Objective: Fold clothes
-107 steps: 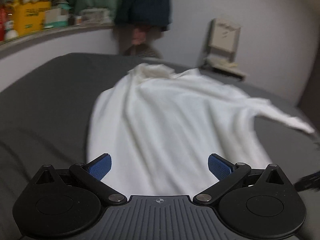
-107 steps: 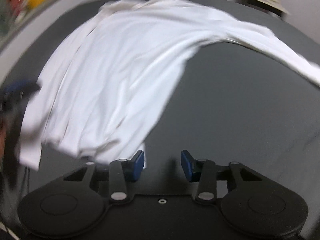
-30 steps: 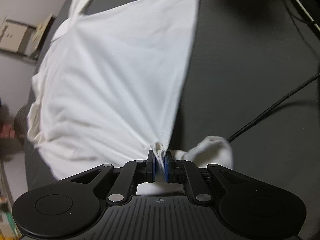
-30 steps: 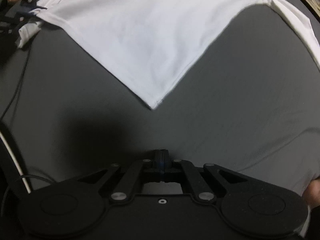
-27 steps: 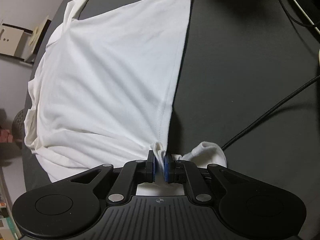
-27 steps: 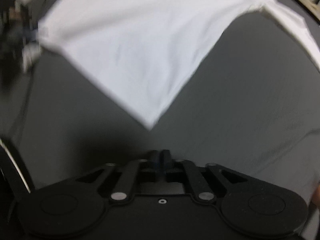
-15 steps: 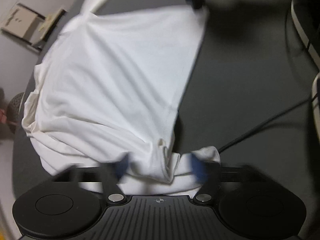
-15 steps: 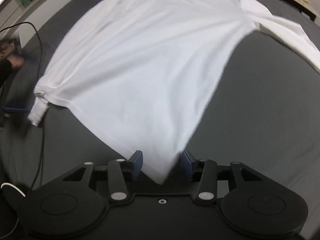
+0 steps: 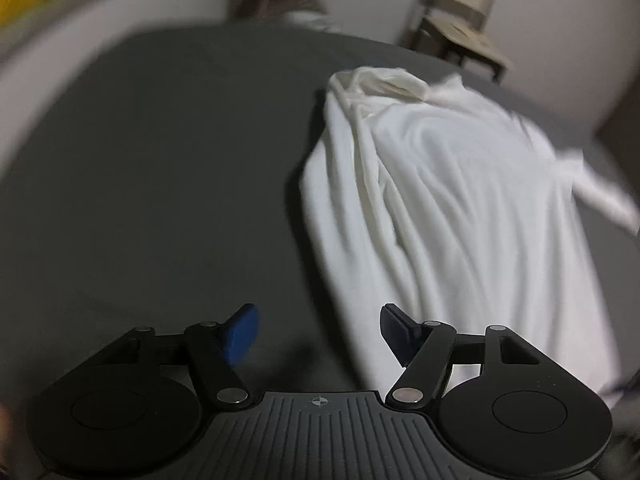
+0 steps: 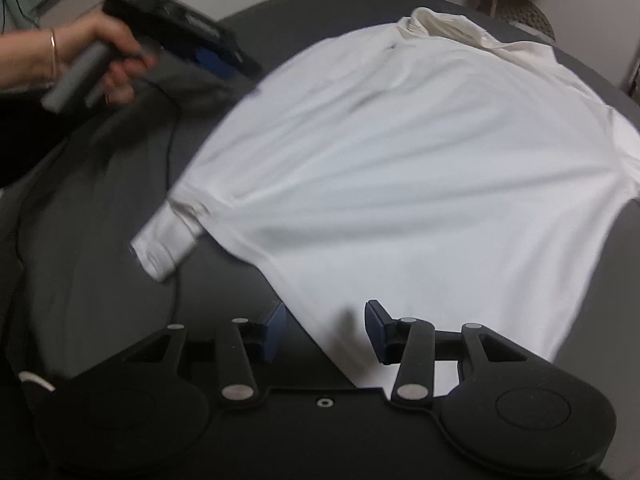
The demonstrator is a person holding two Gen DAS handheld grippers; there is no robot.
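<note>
A white T-shirt (image 10: pixel 400 168) lies spread on the dark grey surface (image 10: pixel 100 240), collar at the far end, one short sleeve (image 10: pixel 166 240) sticking out at the left. My right gripper (image 10: pixel 325 330) is open, and a corner of the shirt's hem lies between its blue pads. In the left wrist view the same T-shirt (image 9: pixel 460 208) is rumpled at the right. My left gripper (image 9: pixel 320 332) is open over the grey surface (image 9: pixel 160 184) beside the shirt's edge, holding nothing. In the right wrist view the left gripper (image 10: pixel 188 36) appears, blurred, held by a hand (image 10: pixel 100 52).
A thin black cable (image 10: pixel 172 152) runs across the grey surface left of the shirt. A white cable end (image 10: pixel 34 380) shows at the lower left. A small pale shelf unit (image 9: pixel 460 12) stands against the wall beyond the surface. Clutter lines a ledge at the far left.
My left gripper has let go of the shirt's sleeve end, opened and swung away to look along the shirt. My right gripper has opened and moved up to the hem corner.
</note>
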